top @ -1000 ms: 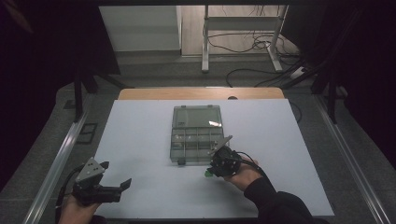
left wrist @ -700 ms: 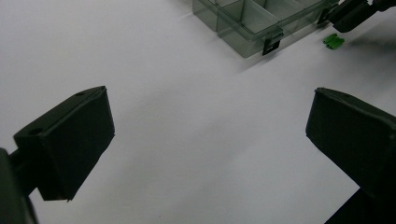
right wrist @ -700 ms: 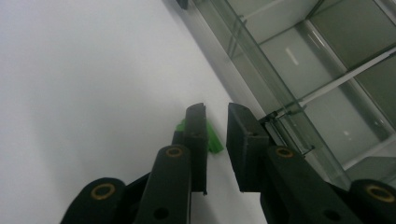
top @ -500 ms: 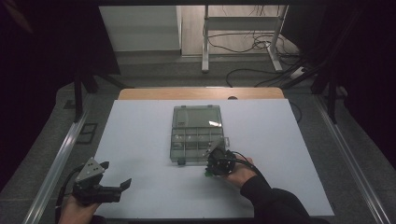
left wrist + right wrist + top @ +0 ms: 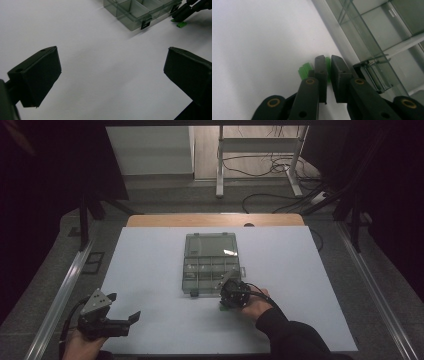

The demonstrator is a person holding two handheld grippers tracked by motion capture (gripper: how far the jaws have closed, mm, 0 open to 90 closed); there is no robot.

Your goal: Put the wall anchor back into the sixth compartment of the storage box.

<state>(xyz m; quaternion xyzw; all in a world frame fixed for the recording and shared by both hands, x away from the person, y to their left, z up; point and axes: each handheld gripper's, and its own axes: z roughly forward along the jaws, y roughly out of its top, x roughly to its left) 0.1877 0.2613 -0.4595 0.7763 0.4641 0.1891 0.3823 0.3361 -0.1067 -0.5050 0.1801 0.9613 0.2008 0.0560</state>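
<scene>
Right gripper (image 5: 328, 62) clamps a small green part (image 5: 306, 69) at the near edge of the clear compartment box (image 5: 209, 262).

One box, open on the white table (image 5: 150, 270), two grippers and one green piece just beside the box's front latch. Since the earlier frame the right jaws have been closing and now pinch the green part, which sits between their tips and sticks out to one side. The left gripper (image 5: 110, 75), well apart from the box, holds its jaws wide with nothing between them.

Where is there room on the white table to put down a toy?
Lots of bare table lies between the left claw and the clear box, and right of the box. It's crowded at the box's near corner, where the right claw pinches a green piece.
</scene>
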